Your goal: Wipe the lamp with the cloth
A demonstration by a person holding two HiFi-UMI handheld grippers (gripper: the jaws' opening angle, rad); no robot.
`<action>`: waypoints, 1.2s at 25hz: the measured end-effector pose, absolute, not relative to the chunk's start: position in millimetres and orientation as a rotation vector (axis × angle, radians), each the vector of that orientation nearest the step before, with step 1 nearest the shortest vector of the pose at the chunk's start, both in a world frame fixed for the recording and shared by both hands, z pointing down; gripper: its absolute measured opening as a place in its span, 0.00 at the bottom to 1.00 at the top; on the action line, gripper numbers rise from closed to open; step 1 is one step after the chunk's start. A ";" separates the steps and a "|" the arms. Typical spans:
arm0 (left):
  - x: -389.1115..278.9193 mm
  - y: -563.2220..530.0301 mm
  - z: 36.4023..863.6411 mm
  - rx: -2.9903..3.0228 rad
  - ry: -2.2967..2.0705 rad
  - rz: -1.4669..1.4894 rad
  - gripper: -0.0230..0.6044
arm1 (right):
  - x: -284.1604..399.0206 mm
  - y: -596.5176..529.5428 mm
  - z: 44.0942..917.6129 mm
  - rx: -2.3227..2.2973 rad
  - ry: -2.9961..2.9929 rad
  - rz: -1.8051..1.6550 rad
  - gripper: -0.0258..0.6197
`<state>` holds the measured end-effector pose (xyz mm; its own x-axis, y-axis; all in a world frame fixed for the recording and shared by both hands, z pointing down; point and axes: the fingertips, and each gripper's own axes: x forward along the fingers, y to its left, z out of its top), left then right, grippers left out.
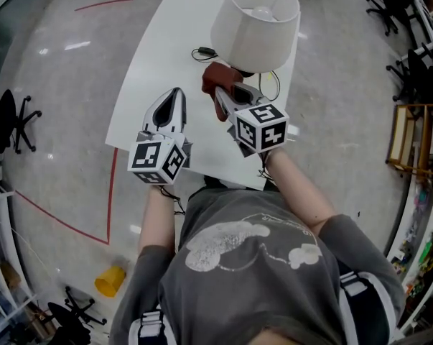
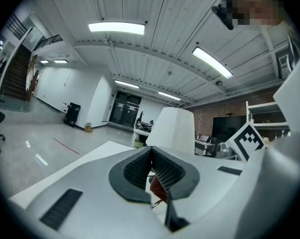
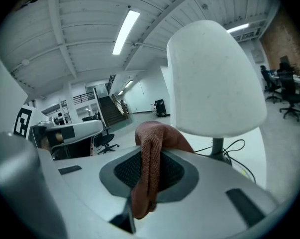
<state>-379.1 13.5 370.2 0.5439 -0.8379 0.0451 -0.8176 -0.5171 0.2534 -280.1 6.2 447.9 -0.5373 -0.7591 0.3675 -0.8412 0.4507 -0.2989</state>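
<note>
A lamp with a white shade (image 1: 256, 21) stands at the far right of the white table (image 1: 159, 63); its shade (image 3: 214, 78) fills the right gripper view and shows ahead in the left gripper view (image 2: 172, 129). My right gripper (image 1: 222, 92) is shut on a reddish-brown cloth (image 1: 217, 81), held just below and in front of the shade. The cloth (image 3: 149, 168) hangs folded between its jaws. My left gripper (image 1: 174, 95) hovers over the table to the left, jaws shut with nothing in them.
The lamp's black cord and switch (image 1: 204, 52) lie on the table left of the lamp. Office chairs (image 1: 8, 124) stand on the floor at left, a yellow object (image 1: 110, 280) lies on the floor near me, and shelving (image 1: 410, 142) lines the right.
</note>
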 end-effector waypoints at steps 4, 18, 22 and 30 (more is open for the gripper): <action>-384.3 14.3 373.3 2.513 -1.432 -0.115 0.05 | -284.9 9.0 454.8 1.350 -2.534 0.690 0.13; -385.8 56.5 362.6 2.271 -1.879 -0.123 0.05 | -279.6 26.0 440.1 0.872 -2.753 0.630 0.13; -360.9 79.2 362.6 2.213 -1.976 -0.102 0.05 | -262.9 37.7 436.5 0.734 -2.801 0.624 0.13; -335.8 136.3 365.4 2.013 -2.189 -0.109 0.05 | -237.1 52.7 438.3 0.509 -2.829 0.611 0.13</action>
<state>-335.8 136.3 365.4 -0.0773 -0.9944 0.0725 -0.9823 0.0884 0.1652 -237.1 52.7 438.3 -0.9201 -0.2884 0.2650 -0.3721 0.8549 -0.3614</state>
